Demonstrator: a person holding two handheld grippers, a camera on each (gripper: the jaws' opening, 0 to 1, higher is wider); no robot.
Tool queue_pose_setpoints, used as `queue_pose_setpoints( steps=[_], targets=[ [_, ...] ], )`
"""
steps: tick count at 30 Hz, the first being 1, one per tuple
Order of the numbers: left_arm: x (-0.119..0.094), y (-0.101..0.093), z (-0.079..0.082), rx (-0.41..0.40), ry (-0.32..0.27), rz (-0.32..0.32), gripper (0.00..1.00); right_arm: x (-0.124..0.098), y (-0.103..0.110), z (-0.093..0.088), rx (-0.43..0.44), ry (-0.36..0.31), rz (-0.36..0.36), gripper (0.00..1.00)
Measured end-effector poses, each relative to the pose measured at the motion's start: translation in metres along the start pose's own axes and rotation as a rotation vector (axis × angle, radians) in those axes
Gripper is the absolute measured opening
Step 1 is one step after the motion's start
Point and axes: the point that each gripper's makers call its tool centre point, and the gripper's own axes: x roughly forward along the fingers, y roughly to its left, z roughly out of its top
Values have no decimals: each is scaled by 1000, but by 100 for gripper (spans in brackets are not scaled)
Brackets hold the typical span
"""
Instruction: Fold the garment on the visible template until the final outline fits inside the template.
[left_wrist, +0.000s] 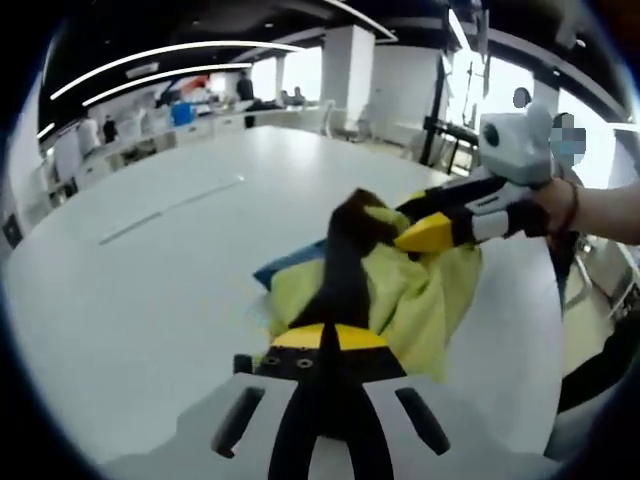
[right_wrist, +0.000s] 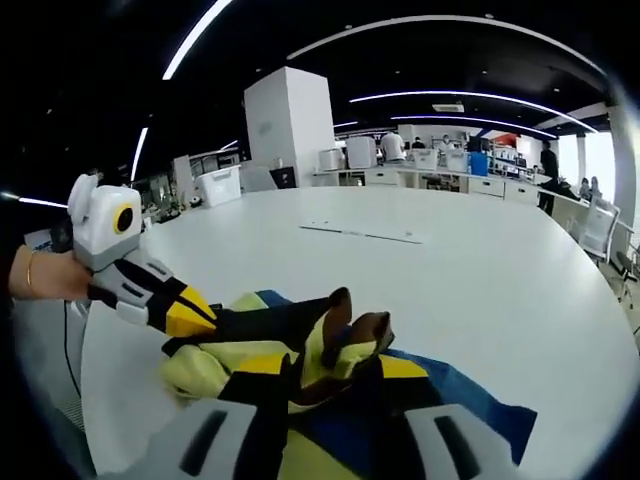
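Since the fold needs both edges lifted, my left gripper (left_wrist: 322, 345) and right gripper (right_wrist: 330, 370) each clamp the garment (left_wrist: 420, 290) above the template (right_wrist: 470, 405)

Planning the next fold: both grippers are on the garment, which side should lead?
Right, probably. The right gripper pinches the yellow garment at a raised outer edge, free to swing over the blue template. The left gripper grips bunched cloth low.
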Motion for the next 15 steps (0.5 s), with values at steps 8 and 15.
queue_pose_setpoints(
  steps=[8, 15],
  targets=[
    [-1, -1, -1, -2, 3, 3, 0, 0, 2, 3, -6, -8, -6, 15],
    [-2, -1, -1, -16, -2, 5, 0, -2, 14, 14, -26, -35, 19, 7]
  ],
)
